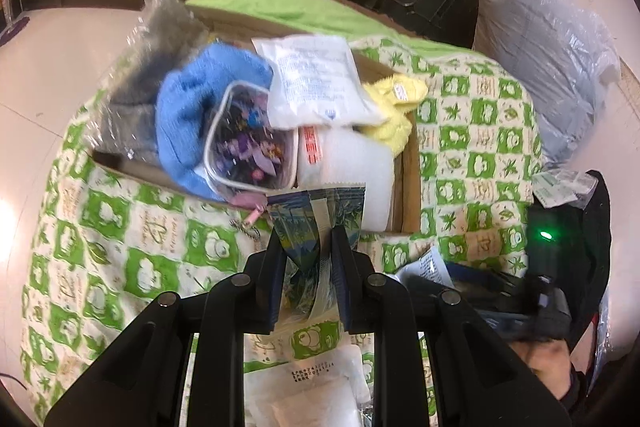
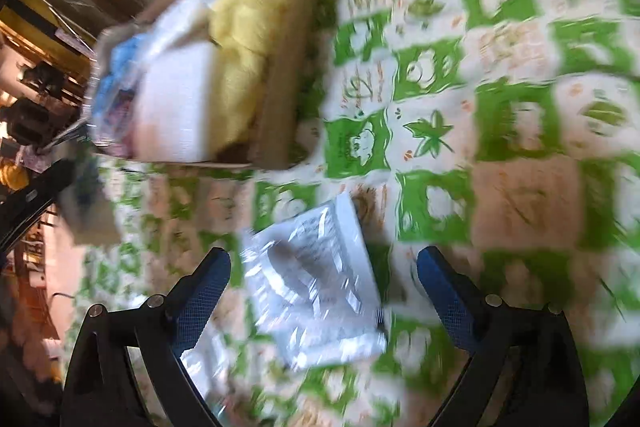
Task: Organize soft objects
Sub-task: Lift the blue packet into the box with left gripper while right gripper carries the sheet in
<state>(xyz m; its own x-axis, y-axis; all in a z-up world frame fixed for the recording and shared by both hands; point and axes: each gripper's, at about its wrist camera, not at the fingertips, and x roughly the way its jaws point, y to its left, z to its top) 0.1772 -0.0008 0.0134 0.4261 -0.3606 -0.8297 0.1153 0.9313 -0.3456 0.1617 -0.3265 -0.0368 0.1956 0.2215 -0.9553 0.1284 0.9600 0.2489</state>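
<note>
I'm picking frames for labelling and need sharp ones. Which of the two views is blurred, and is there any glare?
Left wrist view: mostly sharp; the blue-green packet in the left gripper is crisp, the white pouch on the cardboard box slightly smeared, and glare burns out the floor at the left edge. Right wrist view: heavy motion blur across the green-checked cloth and the clear packet between the open right gripper; only its fingers stay sharp.
</note>
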